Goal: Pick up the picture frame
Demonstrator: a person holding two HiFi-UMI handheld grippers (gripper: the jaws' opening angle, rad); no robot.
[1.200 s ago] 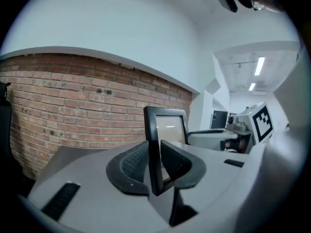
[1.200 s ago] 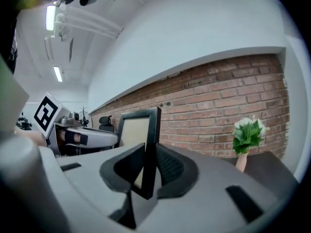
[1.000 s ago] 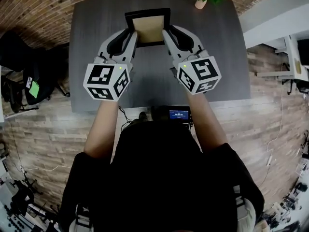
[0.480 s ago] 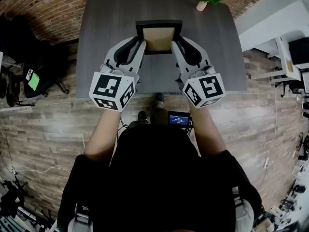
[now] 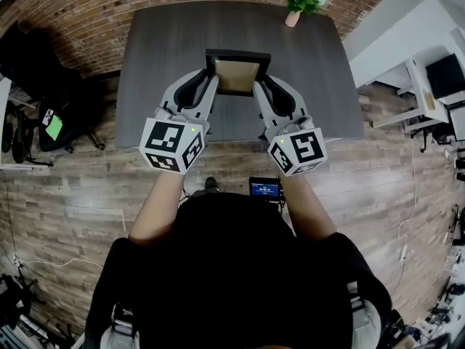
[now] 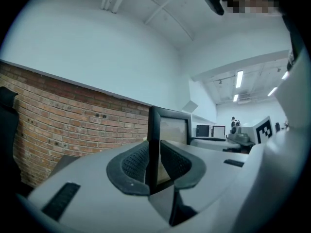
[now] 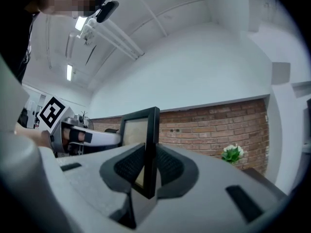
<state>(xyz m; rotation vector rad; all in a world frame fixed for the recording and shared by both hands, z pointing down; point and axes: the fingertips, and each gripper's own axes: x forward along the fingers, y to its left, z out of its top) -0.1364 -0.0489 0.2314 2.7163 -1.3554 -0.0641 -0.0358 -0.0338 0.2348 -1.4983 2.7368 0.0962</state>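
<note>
A black picture frame (image 5: 237, 73) with a tan backing is held up above the dark table (image 5: 152, 57), one side edge in each gripper. My left gripper (image 5: 211, 79) is shut on its left edge, and in the left gripper view the frame (image 6: 167, 130) stands upright between the pads. My right gripper (image 5: 259, 82) is shut on the right edge; the right gripper view shows the frame (image 7: 141, 140) pinched between the ribbed pads. Both grippers point level, side by side.
A small potted plant (image 5: 301, 2) stands at the table's far right corner, also in the right gripper view (image 7: 232, 154). A brick wall runs behind the table. A black office chair (image 5: 33, 71) is at the left, white desks (image 5: 429, 71) at the right.
Both grippers have drawn back toward the person with the frame between them, lifting it off the table; the table's near edge now lies under the grippers.
</note>
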